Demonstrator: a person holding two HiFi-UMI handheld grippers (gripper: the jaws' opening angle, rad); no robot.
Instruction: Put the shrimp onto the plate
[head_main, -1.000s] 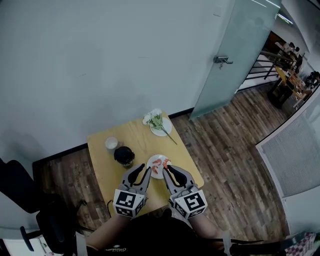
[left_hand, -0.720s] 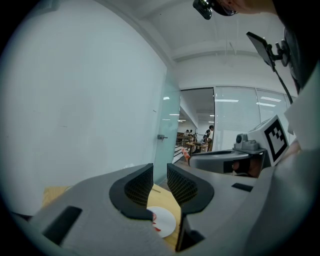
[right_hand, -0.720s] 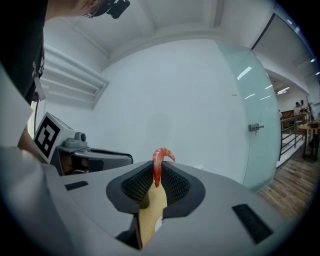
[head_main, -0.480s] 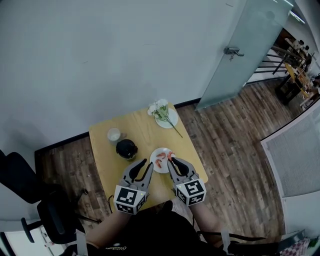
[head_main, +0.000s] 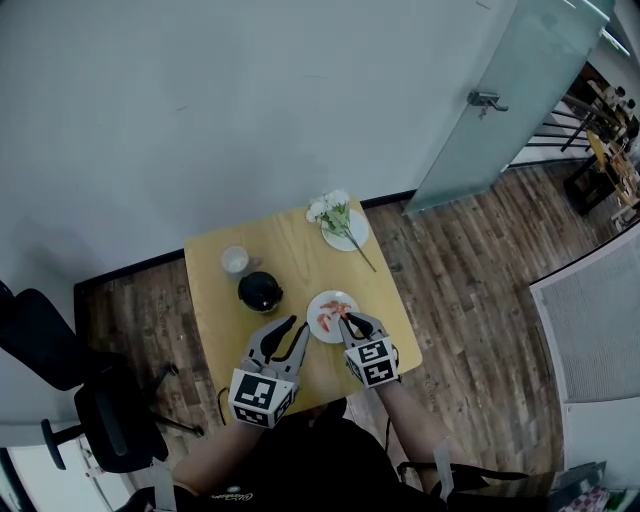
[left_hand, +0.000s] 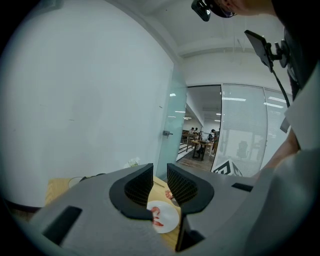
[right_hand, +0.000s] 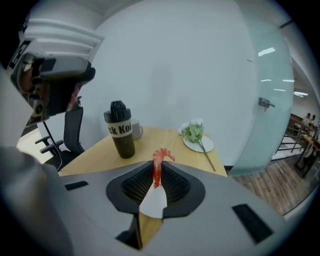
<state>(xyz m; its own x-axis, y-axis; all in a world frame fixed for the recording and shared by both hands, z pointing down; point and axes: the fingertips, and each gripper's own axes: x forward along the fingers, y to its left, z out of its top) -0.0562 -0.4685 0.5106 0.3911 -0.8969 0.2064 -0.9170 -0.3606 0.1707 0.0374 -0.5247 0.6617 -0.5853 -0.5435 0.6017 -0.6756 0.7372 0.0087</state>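
Over the plate (right_hand: 152, 204), the shrimp (right_hand: 160, 154) sits clamped in the right tool (right_hand: 157, 171)

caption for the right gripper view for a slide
Right gripper shut on a shrimp over the plate, bottle behind.

plate (right_hand: 152, 202) mostly hidden by fingers (right_hand: 133, 188), shrimp (right_hand: 157, 168) lower end buried btwn them

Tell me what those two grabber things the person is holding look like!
The left gripper and the right gripper are both chunky light grey plastic, each with two curved jaws. The jaws are lined with black ribbed pads. Each gripper carries a white cube printed with black square markers. The person wears a dark top.
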